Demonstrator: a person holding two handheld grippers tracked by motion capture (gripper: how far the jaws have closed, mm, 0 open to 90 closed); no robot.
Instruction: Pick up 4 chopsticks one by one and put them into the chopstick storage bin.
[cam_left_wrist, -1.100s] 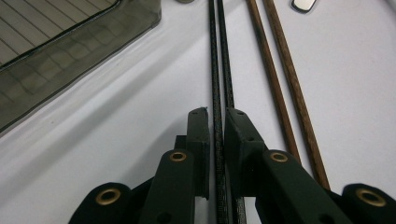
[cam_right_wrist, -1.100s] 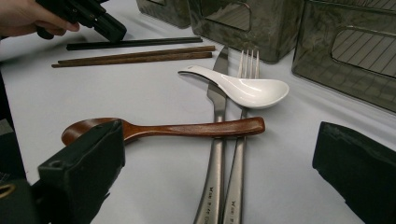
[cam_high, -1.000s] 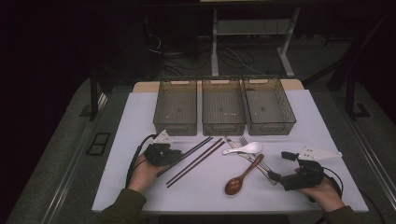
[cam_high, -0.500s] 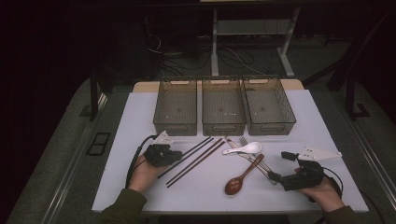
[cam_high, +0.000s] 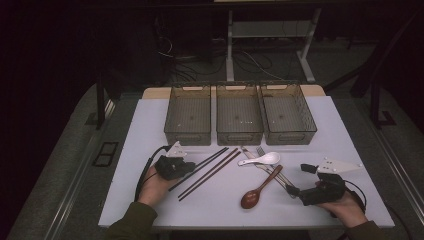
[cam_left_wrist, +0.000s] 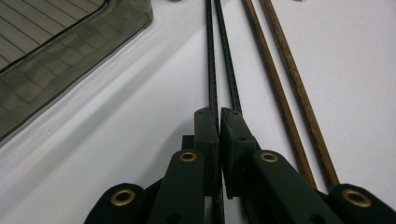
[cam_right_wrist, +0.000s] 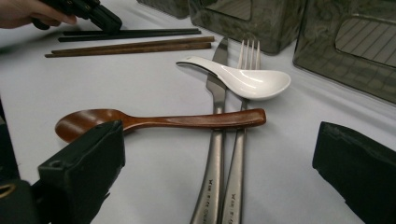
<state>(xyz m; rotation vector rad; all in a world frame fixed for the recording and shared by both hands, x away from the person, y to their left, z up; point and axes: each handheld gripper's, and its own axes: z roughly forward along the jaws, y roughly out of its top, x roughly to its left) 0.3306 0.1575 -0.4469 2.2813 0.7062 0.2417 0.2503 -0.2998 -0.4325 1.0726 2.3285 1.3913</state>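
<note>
White worktop (cam_high: 150, 130) under dim light, dark floor and cables behind. Three smoky bins (cam_high: 239, 112) sit in a row at the far side. Left tool (cam_high: 186, 167) lies low on the worktop, its jaws just closed and now clamped on the black chopsticks (cam_high: 210, 161); in the left gripper view the pair (cam_left_wrist: 219, 51) runs straight out from between the pads (cam_left_wrist: 232, 135), one stick pinched, the other pressed close beside it. Long axis of the black chopsticks runs diagonally in the high view, near end at the left tool, far tips pointing toward the middle bin. Brown chopsticks (cam_high: 212, 173) lie just beside them, parallel, untouched. Near ends of the black pair are hidden under the tool body. Right tool (cam_high: 295, 191) rests near the front right edge, jaws wide apart, gripping nothing; between them in the right gripper view lie the wooden spoon (cam_right_wrist: 154, 122), crossing over a knife (cam_right_wrist: 215, 135) and fork (cam_right_wrist: 243, 140), with a white spoon (cam_right_wrist: 247, 80) beyond. Knife and fork handles are cut off at the bottom edge there.
</note>
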